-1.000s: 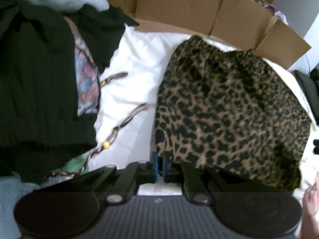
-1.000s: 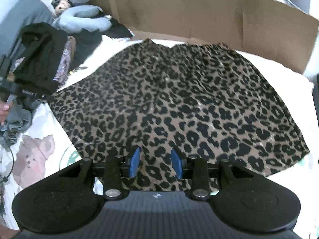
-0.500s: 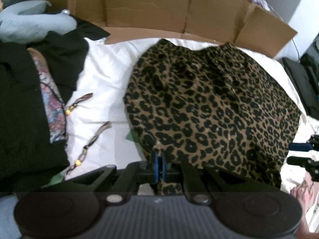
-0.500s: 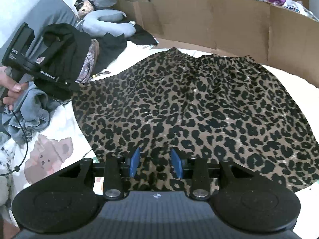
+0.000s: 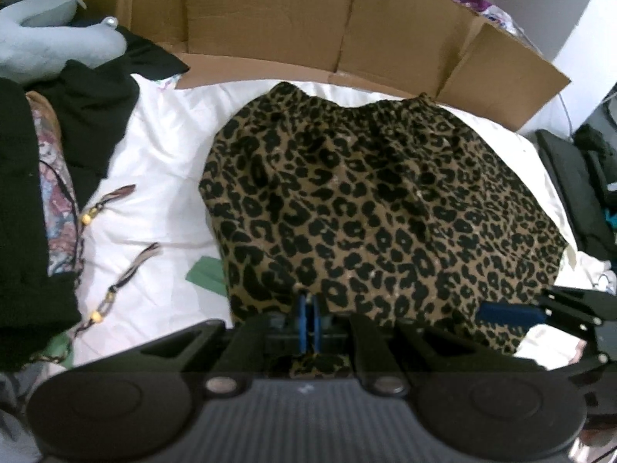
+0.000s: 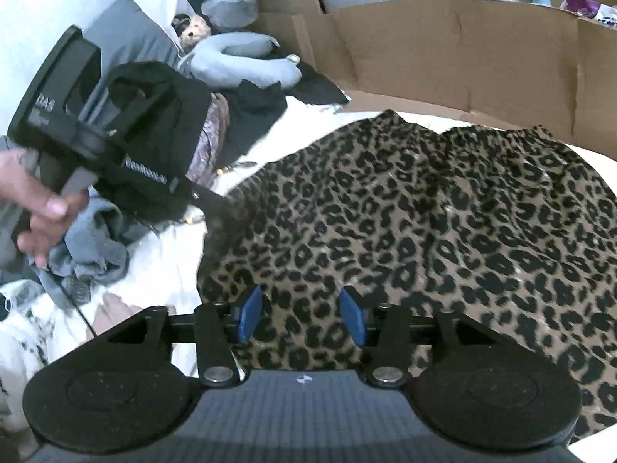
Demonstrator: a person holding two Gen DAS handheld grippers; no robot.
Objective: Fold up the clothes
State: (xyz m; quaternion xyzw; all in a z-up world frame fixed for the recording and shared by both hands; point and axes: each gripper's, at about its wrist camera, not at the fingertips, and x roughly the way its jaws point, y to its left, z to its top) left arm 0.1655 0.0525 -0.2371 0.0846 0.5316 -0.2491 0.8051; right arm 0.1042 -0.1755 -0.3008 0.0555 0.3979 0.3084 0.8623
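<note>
A leopard-print skirt (image 5: 378, 208) lies spread on the white bedsheet (image 5: 162, 177), waistband toward the cardboard. My left gripper (image 5: 308, 320) is shut on the skirt's near-left hem, and a bit of the fabric pokes out behind its pads. In the right wrist view the same left gripper (image 6: 218, 208) pinches that edge, lifted over the skirt (image 6: 443, 231). My right gripper (image 6: 300, 316) hovers over the near hem with its jaws opening; the pads do not touch the cloth. A blue fingertip (image 5: 505, 312) of it shows at the skirt's right corner.
A cardboard wall (image 5: 270, 19) runs along the far side of the bed. Black garments (image 5: 23, 212) and beaded cords (image 5: 96, 212) lie to the left, with a grey plush toy (image 6: 239, 58) behind. A hand (image 6: 42, 200) holds the left gripper. Dark bags (image 5: 570, 177) sit at the right.
My left gripper has carried the skirt's left edge toward the right, narrowing the skirt. The right gripper's jaws have spread wider and it has shifted over the hem.
</note>
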